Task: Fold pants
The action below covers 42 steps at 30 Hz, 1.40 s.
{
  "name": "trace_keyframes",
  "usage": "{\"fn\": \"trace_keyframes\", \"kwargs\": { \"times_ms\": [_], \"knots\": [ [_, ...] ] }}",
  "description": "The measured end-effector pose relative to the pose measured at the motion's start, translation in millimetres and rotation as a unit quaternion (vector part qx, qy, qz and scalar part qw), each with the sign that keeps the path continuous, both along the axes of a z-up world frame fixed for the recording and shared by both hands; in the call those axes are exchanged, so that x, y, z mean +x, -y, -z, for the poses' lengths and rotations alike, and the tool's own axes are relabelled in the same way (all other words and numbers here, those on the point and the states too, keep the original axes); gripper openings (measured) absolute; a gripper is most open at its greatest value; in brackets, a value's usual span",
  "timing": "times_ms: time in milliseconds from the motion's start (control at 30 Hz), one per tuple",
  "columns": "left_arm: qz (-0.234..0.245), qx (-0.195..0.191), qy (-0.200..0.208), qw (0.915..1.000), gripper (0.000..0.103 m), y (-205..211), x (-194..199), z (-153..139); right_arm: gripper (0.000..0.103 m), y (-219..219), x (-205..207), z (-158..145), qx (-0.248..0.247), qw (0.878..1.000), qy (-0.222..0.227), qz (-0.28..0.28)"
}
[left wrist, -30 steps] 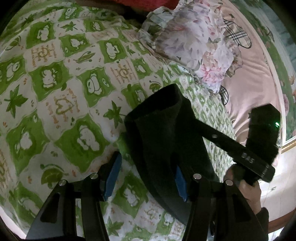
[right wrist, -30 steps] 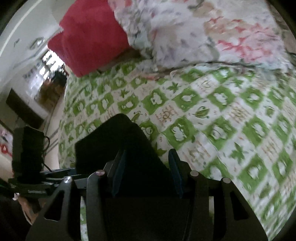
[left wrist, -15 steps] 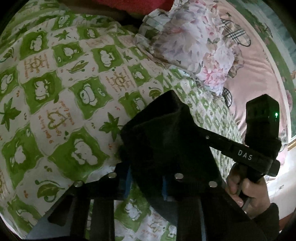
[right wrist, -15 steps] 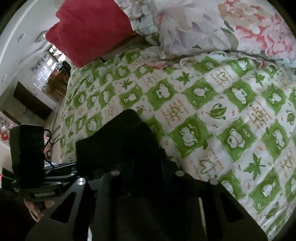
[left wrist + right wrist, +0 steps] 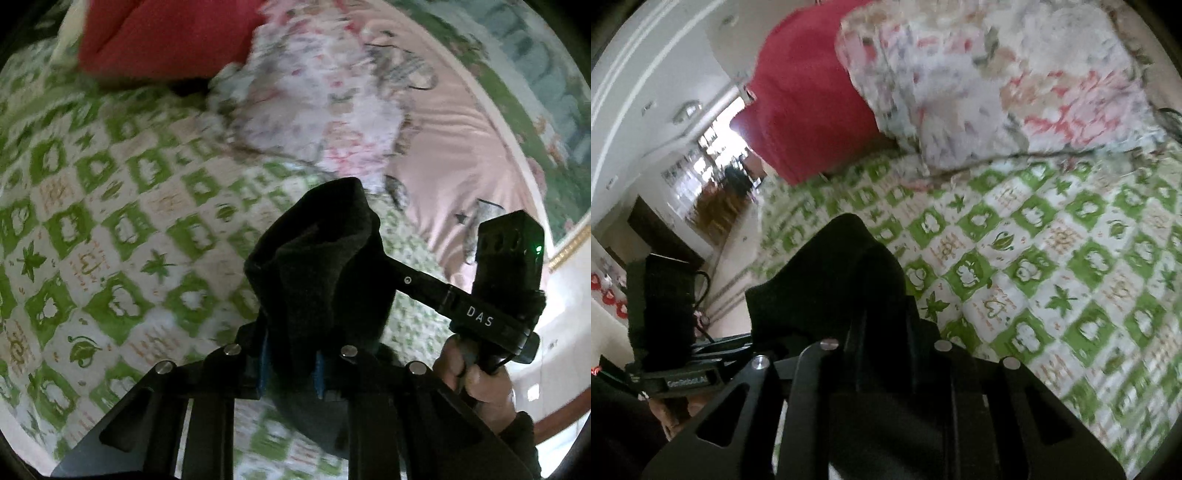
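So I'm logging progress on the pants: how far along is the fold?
Early. Done: both grips taken. The left gripper and the right gripper each pinch bunched black pants. In hand: the fabric is raised over the green checked bedspread. Left: laying flat and folding.

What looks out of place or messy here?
The pants are bunched in a lump, clamped by both the left gripper and right gripper, lifted off the bedspread rather than lying flat.
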<state>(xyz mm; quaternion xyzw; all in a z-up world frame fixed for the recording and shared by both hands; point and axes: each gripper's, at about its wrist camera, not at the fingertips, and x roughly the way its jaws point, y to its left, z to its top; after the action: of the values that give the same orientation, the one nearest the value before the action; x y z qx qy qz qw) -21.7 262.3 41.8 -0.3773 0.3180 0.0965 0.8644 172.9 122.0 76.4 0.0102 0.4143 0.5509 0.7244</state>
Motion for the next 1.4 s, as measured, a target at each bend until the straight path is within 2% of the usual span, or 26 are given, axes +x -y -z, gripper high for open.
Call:
{"fn": "trace_keyframes", "kwargs": {
  "times_ms": [200, 367, 467, 667, 967, 1400],
  "knots": [
    [0.054, 0.027, 0.036, 0.9975, 0.017, 49, 3, -40, 0.018, 58, -16, -20, 0.065, 0.997, 0.004, 0.037],
    [0.110, 0.061, 0.059, 0.9902, 0.017, 102, 11, -66, 0.017, 108, -24, -25, 0.106, 0.992, -0.003, 0.074],
    [0.138, 0.069, 0.064, 0.9860, 0.017, 130, 16, -72, 0.017, 141, -32, -25, 0.124, 0.988, -0.005, 0.098],
    [0.185, 0.080, 0.061, 0.9775, 0.017, 177, 24, -76, 0.017, 196, -45, -12, 0.159, 0.977, -0.023, 0.141],
    [0.242, 0.103, 0.050, 0.9634, 0.017, 242, 36, -78, 0.017, 254, -56, 6, 0.179, 0.966, -0.032, 0.183],
    [0.307, 0.132, 0.022, 0.9422, 0.017, 309, 49, -56, 0.017, 318, -70, 40, 0.192, 0.953, -0.052, 0.230]
  ]
}}
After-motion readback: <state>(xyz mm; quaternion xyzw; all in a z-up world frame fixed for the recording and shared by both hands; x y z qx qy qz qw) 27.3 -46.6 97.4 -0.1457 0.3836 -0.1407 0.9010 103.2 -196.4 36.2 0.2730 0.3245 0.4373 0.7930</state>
